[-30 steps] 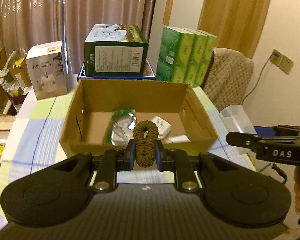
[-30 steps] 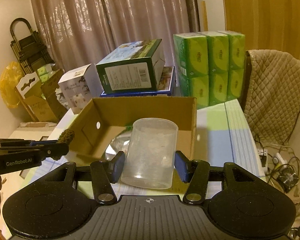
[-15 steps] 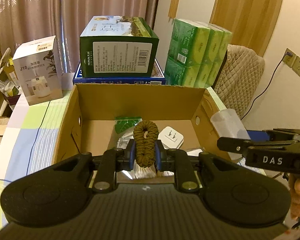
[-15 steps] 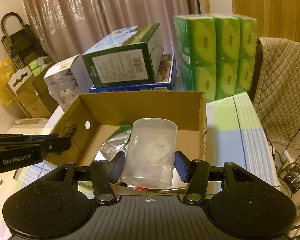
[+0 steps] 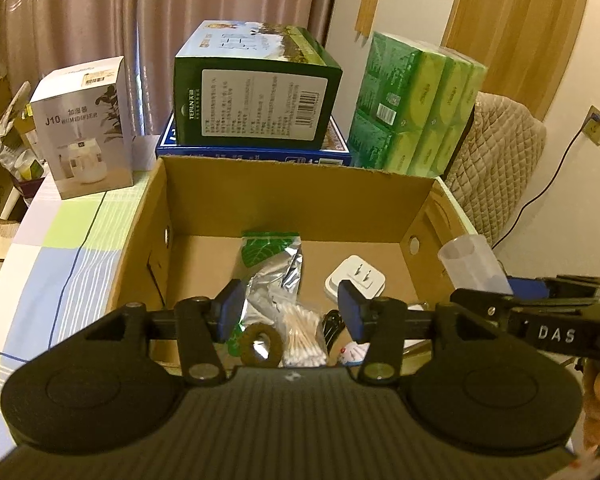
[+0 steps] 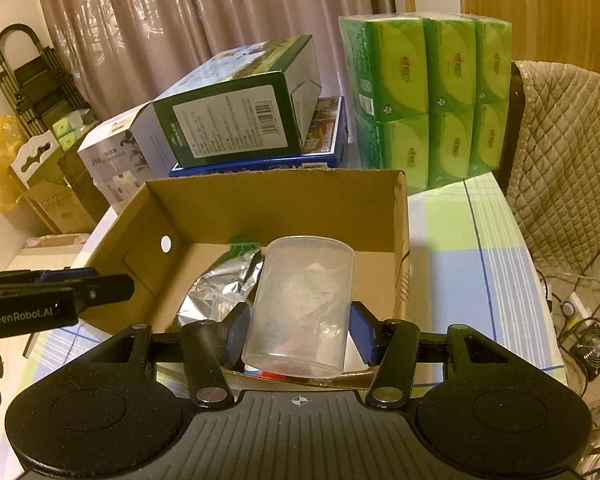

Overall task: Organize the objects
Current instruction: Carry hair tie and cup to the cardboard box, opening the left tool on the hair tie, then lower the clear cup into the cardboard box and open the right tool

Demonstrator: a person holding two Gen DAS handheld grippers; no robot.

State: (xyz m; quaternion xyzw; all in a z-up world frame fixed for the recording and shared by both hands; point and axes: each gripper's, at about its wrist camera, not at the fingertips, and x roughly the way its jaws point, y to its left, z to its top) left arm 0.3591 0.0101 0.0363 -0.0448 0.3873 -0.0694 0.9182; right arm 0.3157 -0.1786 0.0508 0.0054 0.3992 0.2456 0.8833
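Note:
An open cardboard box [image 5: 292,168] stands on the checked tablecloth. My left gripper [image 5: 291,310] hovers over its near edge with its jaws opening and nothing between the pads. Below them, a brown braided cord [image 5: 260,345] lies in the box beside a bag of cotton swabs [image 5: 302,332], a foil pouch [image 5: 276,276] and a white plug [image 5: 356,280]. My right gripper [image 6: 300,332] is shut on a clear plastic cup [image 6: 304,300], held upright over the right near part of the box [image 6: 276,178]. The same cup [image 5: 472,264] shows at the right of the left wrist view.
Behind the box a green carton [image 5: 256,92] lies on a flat blue box [image 5: 256,156]. A white humidifier box [image 5: 84,128] stands at the left, green tissue packs [image 5: 416,108] at the right. A quilted chair [image 6: 564,152] and a floor fan [image 6: 592,348] are right of the table.
The left jaws have spread apart and the brown cord has dropped from them into the box. Both grippers came forward and lower over the box, the right one still holding the cup.

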